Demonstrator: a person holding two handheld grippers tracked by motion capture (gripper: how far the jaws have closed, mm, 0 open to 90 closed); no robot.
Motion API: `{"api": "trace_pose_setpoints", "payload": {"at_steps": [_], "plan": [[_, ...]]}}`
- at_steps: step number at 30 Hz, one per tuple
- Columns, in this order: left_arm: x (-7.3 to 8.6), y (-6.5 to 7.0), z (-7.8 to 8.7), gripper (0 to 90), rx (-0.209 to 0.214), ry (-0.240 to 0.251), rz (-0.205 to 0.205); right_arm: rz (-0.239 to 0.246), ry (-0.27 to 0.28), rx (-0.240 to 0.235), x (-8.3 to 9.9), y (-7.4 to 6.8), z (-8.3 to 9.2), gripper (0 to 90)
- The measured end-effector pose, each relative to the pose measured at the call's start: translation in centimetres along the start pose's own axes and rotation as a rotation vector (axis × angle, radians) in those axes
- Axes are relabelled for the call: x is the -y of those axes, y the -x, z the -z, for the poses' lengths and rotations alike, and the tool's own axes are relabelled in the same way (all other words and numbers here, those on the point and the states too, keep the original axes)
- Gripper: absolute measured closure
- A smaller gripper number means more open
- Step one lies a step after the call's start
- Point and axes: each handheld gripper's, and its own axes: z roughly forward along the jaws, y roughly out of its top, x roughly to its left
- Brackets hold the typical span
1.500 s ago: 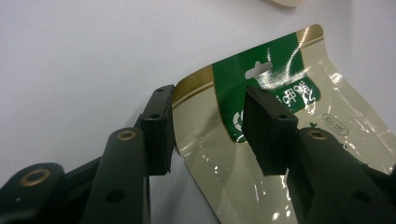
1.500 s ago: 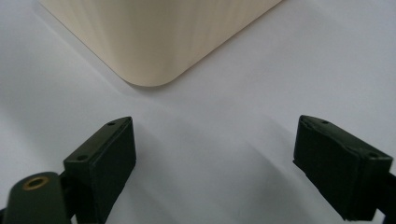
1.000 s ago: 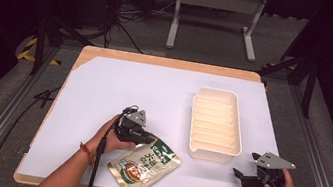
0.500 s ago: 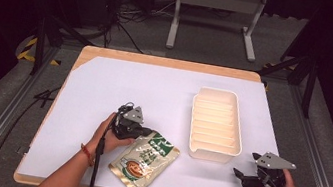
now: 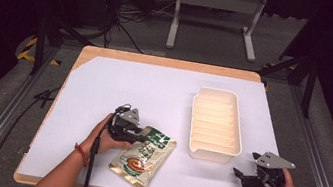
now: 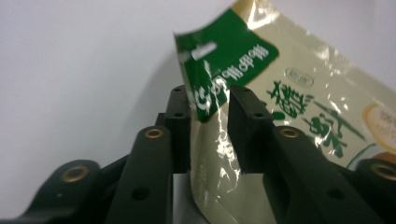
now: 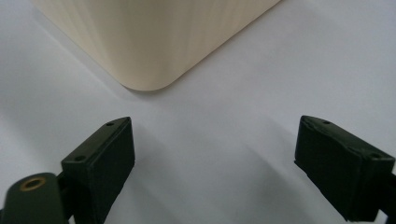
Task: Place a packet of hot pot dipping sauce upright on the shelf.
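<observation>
Lying flat on the white sheet (image 5: pixel 120 86), a glossy food pouch (image 5: pixel 143 154) sits at the left gripper (image 5: pixel 140 135), its top corner reaching in between the jaws. Pouch is cream-coloured with a dark green header band, white printed characters, a hang slot cut in the header, and a round brown-and-orange picture lower down; foil edge shines along the bottom. In the left gripper view the pouch (image 6: pixel 261 107) curls up at the header, and that curled corner stands in the gap between the two black pads. The jaws have just been opening; the pad on the view's left sits against the pouch edge, the other stands just clear of the film, so no firm pinch visible. Left hand (image 5: pixel 104 139) wraps the gripper body, a red band at the wrist.

Right gripper (image 5: pixel 239 177) rests low at the near right edge, jaws spread wide with nothing between them, bare sheet below. Just ahead of those jaws stands a cream ribbed tray (image 5: pixel 215 124); its rounded corner (image 7: pixel 149 56) shows beyond the pads, not touching them.

White sheet covers a wooden table (image 5: pixel 169 63). Around it: grey carpet floor, dark room, a metal stand (image 5: pixel 215 15) behind, cables on the floor at the back left.
</observation>
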Motion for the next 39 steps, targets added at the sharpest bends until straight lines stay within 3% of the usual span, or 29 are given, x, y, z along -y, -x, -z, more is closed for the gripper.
{"api": "trace_pose_setpoints", "payload": {"at_steps": [5,10,12,14,19,23,29,35,39], "plan": [[-0.2,-0.1,-0.4,60.9,0.050,0.023,0.013,0.000,0.001,-0.004,0.0,0.1,0.0,12.7],[-0.5,0.1,-0.5,52.1,0.099,0.009,0.028,-0.007,0.006,0.003,0.0,0.1,0.1,12.7],[-0.6,0.3,-0.6,54.6,0.113,0.004,0.029,-0.014,0.011,-0.001,0.0,0.2,0.1,12.7],[-0.6,0.6,-0.6,64.4,0.091,-0.004,0.005,-0.018,0.013,-0.004,0.0,0.3,0.2,12.7],[-0.5,0.7,-0.8,87.8,0.072,0.006,0.012,-0.024,0.007,-0.011,0.1,0.4,0.1,12.7],[-0.5,1.0,-0.6,89.6,0.051,0.021,0.015,-0.021,0.012,-0.006,0.1,0.3,0.1,12.7],[-0.7,1.3,0.5,89.7,-0.004,0.106,0.027,-0.026,0.015,-0.003,0.1,0.4,0.2,12.7],[-1.2,1.8,3.5,89.7,-0.123,0.268,0.036,-0.031,0.025,0.005,0.0,0.5,0.4,12.8],[-1.3,2.2,5.0,89.7,-0.163,0.349,0.039,-0.032,0.024,0.007,0.0,0.5,0.5,12.7]]}}
